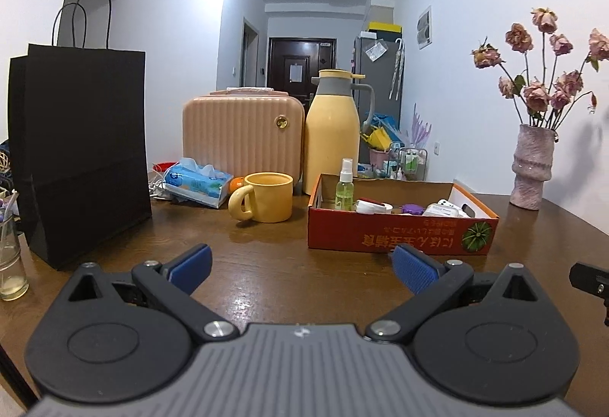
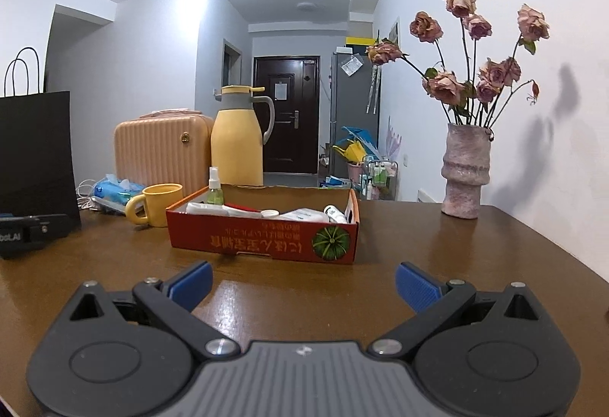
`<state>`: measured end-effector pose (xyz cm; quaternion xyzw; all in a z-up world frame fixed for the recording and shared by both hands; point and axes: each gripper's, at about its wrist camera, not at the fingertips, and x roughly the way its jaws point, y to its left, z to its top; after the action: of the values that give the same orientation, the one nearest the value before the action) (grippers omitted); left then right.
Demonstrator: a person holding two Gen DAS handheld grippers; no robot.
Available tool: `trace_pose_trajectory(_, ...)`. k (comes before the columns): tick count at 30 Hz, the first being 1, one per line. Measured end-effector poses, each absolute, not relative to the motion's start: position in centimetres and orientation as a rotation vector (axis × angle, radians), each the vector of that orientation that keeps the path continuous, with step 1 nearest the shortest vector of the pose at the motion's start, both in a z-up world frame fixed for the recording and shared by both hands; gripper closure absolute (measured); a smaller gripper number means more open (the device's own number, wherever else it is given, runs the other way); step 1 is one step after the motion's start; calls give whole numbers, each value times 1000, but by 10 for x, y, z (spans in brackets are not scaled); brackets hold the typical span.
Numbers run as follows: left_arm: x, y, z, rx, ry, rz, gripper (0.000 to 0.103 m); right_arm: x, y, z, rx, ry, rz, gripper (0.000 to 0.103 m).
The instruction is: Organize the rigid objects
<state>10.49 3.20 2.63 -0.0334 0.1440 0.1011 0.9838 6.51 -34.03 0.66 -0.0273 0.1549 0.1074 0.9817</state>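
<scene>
left gripper [image 1: 300,266] wide, empty | right gripper [image 2: 302,282] wide, empty | risk: reaching into box [image 2: 262,242], centre frame, could topple upright spray bottle [image 2: 214,187]

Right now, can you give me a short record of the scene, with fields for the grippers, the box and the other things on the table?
left gripper: open, empty, above the table
right gripper: open, empty
table: brown wood
box: red cardboard, open top, holds a spray bottle and small white items
mug: yellow, left of the box
kettle: yellow, behind the mug
vase: pink, dried roses
bag: black paper, far left
</scene>
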Motion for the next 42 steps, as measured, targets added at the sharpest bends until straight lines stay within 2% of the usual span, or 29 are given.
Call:
trace_pose_trajectory(15,75,21,23,-42,261,193,0,49,-347,6,-24,303,221,0)
trace_pose_trajectory(42,73,26,24,-59,261,193,0,45,-343,8,-29,301,228,0)
